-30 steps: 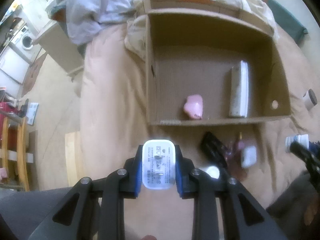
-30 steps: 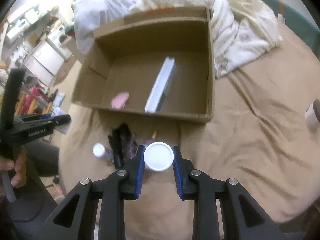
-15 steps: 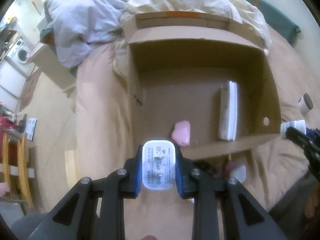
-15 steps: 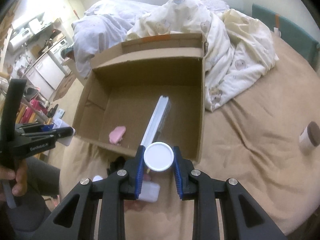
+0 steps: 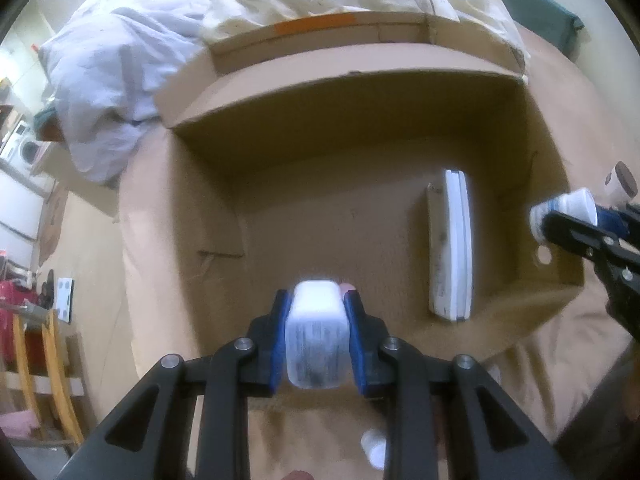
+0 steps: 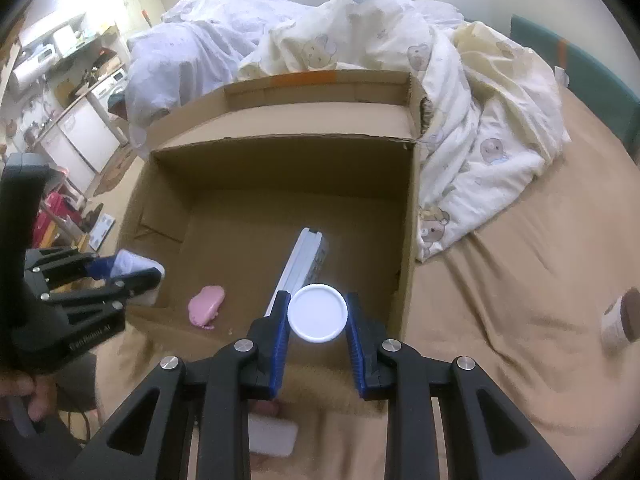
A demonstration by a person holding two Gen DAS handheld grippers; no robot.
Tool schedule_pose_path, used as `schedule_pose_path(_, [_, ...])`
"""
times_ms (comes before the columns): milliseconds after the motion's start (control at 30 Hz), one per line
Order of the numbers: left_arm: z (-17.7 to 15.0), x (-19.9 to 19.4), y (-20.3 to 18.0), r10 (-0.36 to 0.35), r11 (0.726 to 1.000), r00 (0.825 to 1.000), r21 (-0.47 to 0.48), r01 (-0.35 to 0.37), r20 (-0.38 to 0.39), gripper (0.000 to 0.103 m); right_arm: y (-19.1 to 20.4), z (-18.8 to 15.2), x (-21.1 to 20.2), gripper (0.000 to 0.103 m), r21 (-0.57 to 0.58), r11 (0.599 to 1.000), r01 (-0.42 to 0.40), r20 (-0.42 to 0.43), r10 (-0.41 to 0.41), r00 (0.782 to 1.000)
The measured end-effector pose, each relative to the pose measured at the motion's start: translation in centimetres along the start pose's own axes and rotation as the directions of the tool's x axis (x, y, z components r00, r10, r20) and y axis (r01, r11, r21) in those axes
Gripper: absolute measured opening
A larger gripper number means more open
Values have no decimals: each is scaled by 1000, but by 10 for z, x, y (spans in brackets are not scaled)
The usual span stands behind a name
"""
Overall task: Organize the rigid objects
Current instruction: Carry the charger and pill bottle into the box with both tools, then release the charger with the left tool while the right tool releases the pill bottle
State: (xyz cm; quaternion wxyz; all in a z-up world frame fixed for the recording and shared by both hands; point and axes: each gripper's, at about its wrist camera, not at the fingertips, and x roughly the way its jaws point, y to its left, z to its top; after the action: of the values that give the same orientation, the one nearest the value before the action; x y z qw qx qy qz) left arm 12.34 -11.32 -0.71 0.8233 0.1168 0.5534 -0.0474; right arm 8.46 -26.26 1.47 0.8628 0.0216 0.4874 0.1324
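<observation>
My left gripper point(image 5: 317, 334) is shut on a white plug adapter point(image 5: 316, 336), held over the near wall of the open cardboard box point(image 5: 360, 68). My right gripper point(image 6: 318, 316) is shut on a white-capped bottle point(image 6: 317, 313), above the box's near right corner; the bottle point(image 5: 568, 210) also shows at the right edge of the left wrist view. Inside the box point(image 6: 280, 144) lie a long white flat item point(image 5: 452, 248) point(image 6: 304, 256) and a small pink object point(image 6: 206, 305). The left gripper point(image 6: 132, 272) with its adapter hangs over the box's left wall.
The box sits on a tan bedsheet point(image 6: 520, 280) with rumpled white bedding point(image 6: 460, 120) behind it. A brown-lidded jar point(image 6: 622, 320) lies on the bed at right. A white case point(image 6: 272, 436) and a small white bottle point(image 5: 374, 446) lie in front of the box. A hand point(image 6: 24, 396) grips the left handle.
Both grippers have moved forward toward the box, so it now fills both views. The adapter and the white-capped bottle have stayed clamped. The loose items in front of the box have slid under the grippers.
</observation>
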Motion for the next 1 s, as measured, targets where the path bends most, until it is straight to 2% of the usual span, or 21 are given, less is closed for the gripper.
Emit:
schedule_pose_path(167, [0,22,-1,-20,1000,999,-7,20,-38,24,4,7,16,28,-16,1000,4,-20,-4,1000])
schedule_pose_path(567, [5,37,-3,8,1000,999,0,-8,-38,24,3,6,43,28,13,1000,-23,-99,25,995])
schedule_pose_path(733, [5,38,-3,14,1000,999,-4,-14,-35,17,2,0,55,28,26,1000,-9,-146,13,989])
schedule_pose_path(1000, [2,41,-4,14,1000,999,-4,-14,-42,17,7,0,55,28,8,1000,14,-138,-13,990])
